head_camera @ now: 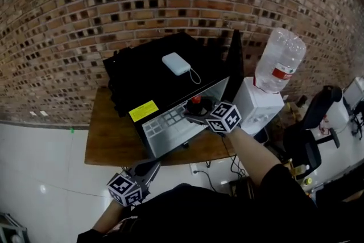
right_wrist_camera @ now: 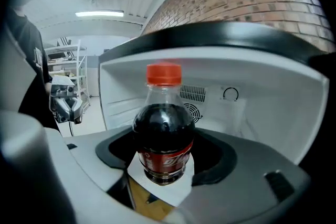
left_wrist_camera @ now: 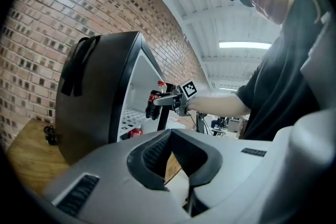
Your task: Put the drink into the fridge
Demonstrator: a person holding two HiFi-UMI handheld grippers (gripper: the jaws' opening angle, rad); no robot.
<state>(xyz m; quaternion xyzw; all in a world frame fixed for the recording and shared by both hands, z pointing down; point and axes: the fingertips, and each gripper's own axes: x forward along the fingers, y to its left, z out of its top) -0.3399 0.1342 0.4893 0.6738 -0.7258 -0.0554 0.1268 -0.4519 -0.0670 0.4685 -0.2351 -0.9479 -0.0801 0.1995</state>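
The drink is a small cola bottle (right_wrist_camera: 164, 128) with a red cap, upright between the jaws of my right gripper (right_wrist_camera: 164, 168), which is shut on its lower body. In the head view the right gripper (head_camera: 197, 112) holds the bottle (head_camera: 196, 101) at the open front of the black mini fridge (head_camera: 148, 74), just before the white interior (right_wrist_camera: 252, 107). The left gripper view shows the bottle (left_wrist_camera: 154, 103) at the fridge's (left_wrist_camera: 100, 97) opening. My left gripper (head_camera: 149, 168) hangs low in front of the table, shut and holding nothing.
The fridge door (head_camera: 234, 62) stands swung open at the right. A white power bank (head_camera: 176, 63) lies on the fridge top. A small red item (left_wrist_camera: 135, 132) sits inside. The wooden table (head_camera: 114, 139) bears the fridge. A water dispenser (head_camera: 259, 102) stands at the right, against the brick wall.
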